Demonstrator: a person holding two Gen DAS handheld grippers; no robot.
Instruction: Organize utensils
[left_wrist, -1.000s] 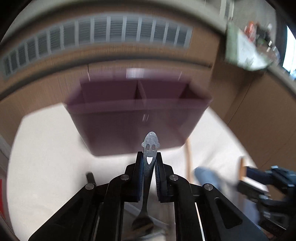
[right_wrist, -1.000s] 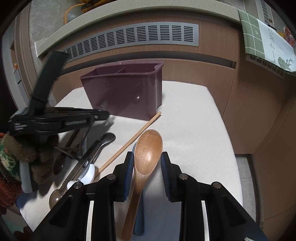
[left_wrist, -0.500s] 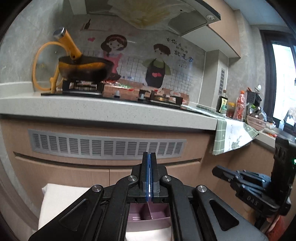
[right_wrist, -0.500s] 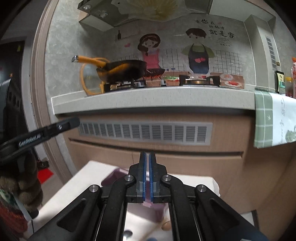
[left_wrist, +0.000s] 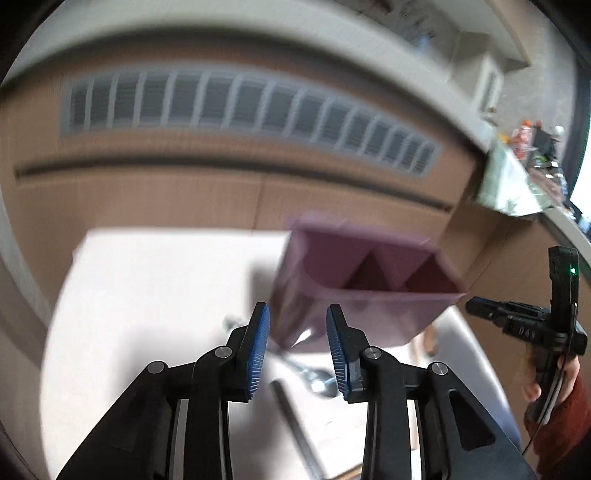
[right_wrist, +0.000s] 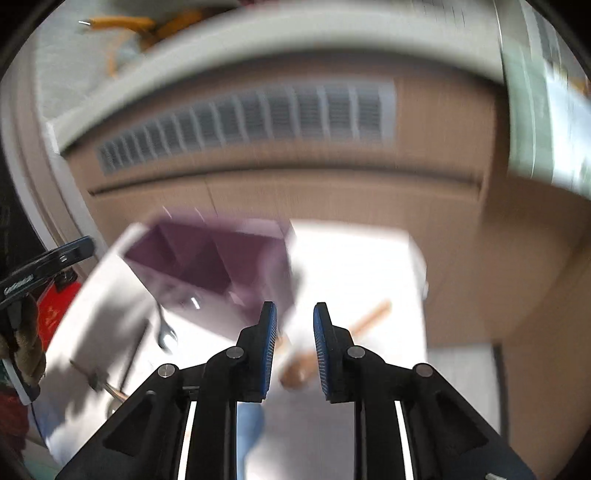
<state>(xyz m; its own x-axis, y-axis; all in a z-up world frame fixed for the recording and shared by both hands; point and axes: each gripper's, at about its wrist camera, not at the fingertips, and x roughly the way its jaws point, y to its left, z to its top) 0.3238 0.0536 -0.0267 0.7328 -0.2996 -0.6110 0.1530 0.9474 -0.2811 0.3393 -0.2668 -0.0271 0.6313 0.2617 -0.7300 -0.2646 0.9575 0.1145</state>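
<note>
- Kitchen cabinet fronts in tan wood fill the background of both wrist views, with a grey slatted vent (left_wrist: 251, 110) running under a pale countertop edge; both pictures are smeared by motion.
- White cloth-covered table (left_wrist: 155, 280) stands in front of the cabinets.
- Purple divided organizer (left_wrist: 369, 280) sits on the table toward its far side — its compartments show as dark hollows, and nothing can be made out inside them.
- Left gripper (left_wrist: 298, 314) has its blue-padded jaws spread with nothing between them; they have just been opening.
- Below and past its fingers, metal utensils (left_wrist: 314, 376) lie on the cloth just in front of the organizer; blur hides what kind they are.
- Right gripper (right_wrist: 294, 314) is also parted and empty, its jaws having just opened.
- Wooden spoon (right_wrist: 299, 369) lies on the cloth beyond the right fingers, beside a wooden stick (right_wrist: 369, 317) — both near the organizer's right side.
- More metal utensils (right_wrist: 166, 336) lie to the left in the right wrist view.
- At the right edge of the left wrist view, a hand (left_wrist: 535, 384) in a red sleeve holds the other gripper's handle.
</note>
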